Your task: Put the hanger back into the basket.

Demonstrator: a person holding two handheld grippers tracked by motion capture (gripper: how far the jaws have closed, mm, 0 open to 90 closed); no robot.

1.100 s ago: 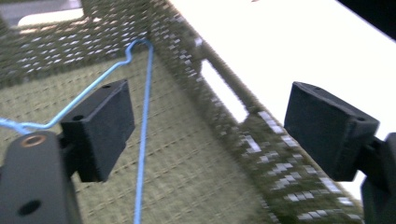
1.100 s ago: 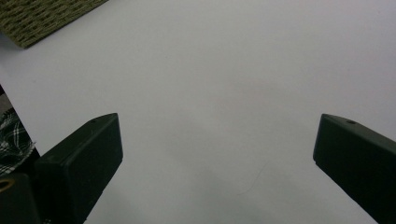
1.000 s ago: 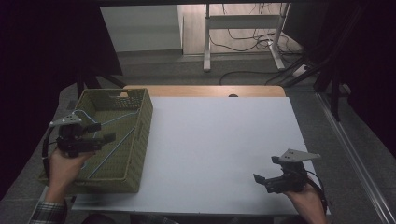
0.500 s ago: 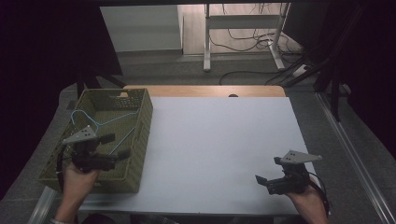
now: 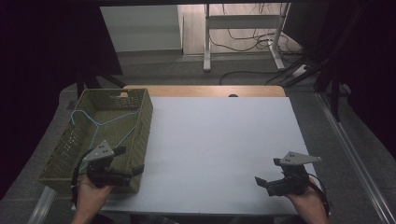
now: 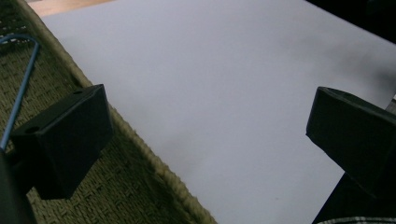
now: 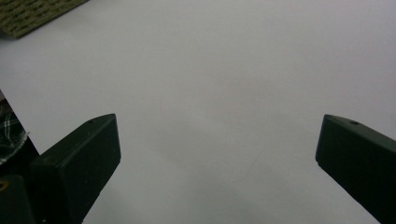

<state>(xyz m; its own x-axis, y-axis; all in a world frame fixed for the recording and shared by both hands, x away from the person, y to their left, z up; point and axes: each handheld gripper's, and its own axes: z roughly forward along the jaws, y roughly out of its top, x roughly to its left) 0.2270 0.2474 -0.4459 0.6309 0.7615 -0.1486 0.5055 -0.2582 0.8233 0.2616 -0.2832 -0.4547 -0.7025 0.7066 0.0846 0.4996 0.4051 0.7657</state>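
Note:
An olive woven basket [image 5: 140, 122] stands at the table's left edge, and a blue wire hanger [image 5: 97, 122] lies inside it. My left gripper [image 5: 132, 160] hovers at the basket's near right corner, open and empty. In the left gripper view [image 6: 210, 112] one jaw is over the basket's weave [image 6: 116, 191] and the other over the white table [image 6: 224, 79], with the hanger's hook [image 6: 21, 88] at the left. My right gripper [image 5: 267, 171] is low over the table's near right part, open with nothing between its jaws [image 7: 219, 135].
The white tabletop [image 5: 219, 135] stretches between the two grippers. A wooden strip [image 5: 205, 91] runs along its far edge. A corner of the basket [image 7: 32, 14] shows far off in the right gripper view. Beyond the table are a desk frame and cables on the floor.
My left gripper has drawn back from over the basket's middle to its near right corner, uncovering the blue hanger that lies inside. The right gripper has barely shifted.

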